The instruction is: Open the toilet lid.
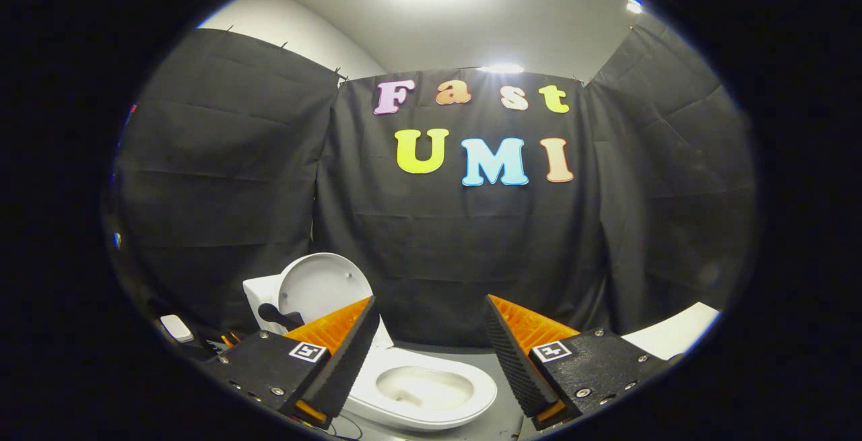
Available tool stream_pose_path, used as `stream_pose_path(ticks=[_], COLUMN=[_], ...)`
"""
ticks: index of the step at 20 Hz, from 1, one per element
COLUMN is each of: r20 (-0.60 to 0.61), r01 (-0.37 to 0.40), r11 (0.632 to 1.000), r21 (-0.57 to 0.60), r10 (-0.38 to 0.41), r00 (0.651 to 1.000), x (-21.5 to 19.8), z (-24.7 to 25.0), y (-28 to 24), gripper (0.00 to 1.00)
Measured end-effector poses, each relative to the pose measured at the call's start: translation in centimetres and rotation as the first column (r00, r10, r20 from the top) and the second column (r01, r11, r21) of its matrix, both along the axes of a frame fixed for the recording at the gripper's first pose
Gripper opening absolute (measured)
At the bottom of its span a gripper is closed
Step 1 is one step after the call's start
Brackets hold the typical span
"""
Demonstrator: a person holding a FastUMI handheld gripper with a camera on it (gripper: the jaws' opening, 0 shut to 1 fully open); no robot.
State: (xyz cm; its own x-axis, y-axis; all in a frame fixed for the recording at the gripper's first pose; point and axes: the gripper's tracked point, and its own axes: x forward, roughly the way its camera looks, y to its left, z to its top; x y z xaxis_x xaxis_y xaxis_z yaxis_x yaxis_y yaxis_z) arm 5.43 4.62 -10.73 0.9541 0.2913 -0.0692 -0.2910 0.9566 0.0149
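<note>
gripper camera, raised and looking across the booth

we look forward along the spread fingers [363, 353] of the gripper [427, 347], level at the booth wall [444, 252], the toilet [417, 387] near and low ahead.

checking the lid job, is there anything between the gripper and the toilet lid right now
Nothing visible. The gripper is open and holds nothing, its fingers spread apart. The toilet lid already stands upright beyond the left finger, which covers its lower edge. The open bowl lies between the fingers, just ahead.

Recording booth, black cloth walls [202, 158], toilet [417, 387]
</note>
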Motion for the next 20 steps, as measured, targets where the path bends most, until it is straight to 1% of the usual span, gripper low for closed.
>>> stream_pose_path(ticks=[1, 2, 4, 7, 8, 11, 12, 17, 20], r20=[0.004, 0.013, 0.029, 0.0, -0.016, -0.075, -0.078, -0.083, -0.095], r01=[-0.007, 0.002, 0.032, 0.076, 0.078, 0.044, 0.037, 0.053, 0.055], r11=[1.0, 1.0, 0.999, 0.997, 0.997, 0.999, 0.999, 0.997, 0.997], r21=[-0.004, -0.007, -0.011, -0.02, -0.016, 0.004, 0.006, -0.057, -0.049], r10=[0.007, -0.002, -0.032, -0.076, -0.079, -0.043, -0.036, -0.058, -0.059], r00=[1.0, 1.0, 0.999, 0.997, 0.997, 0.996, 0.996, 0.995, 0.994], x=[-0.9, -1.5, -2.2, -3.0, -3.1, -3.6, -3.8, -3.6, -3.5], z=[-0.5, -0.7, -0.9, -2.1, -2.2, -2.9, -3.0, -3.8, -4.2], y=[-0.9, -2.1, -4.4, -6.5, -6.8, -6.8, -6.8, -7.9, -7.9], gripper=[0.95, 0.95, 0.95, 0.95, 0.95, 0.95, 0.95, 0.95, 0.95])
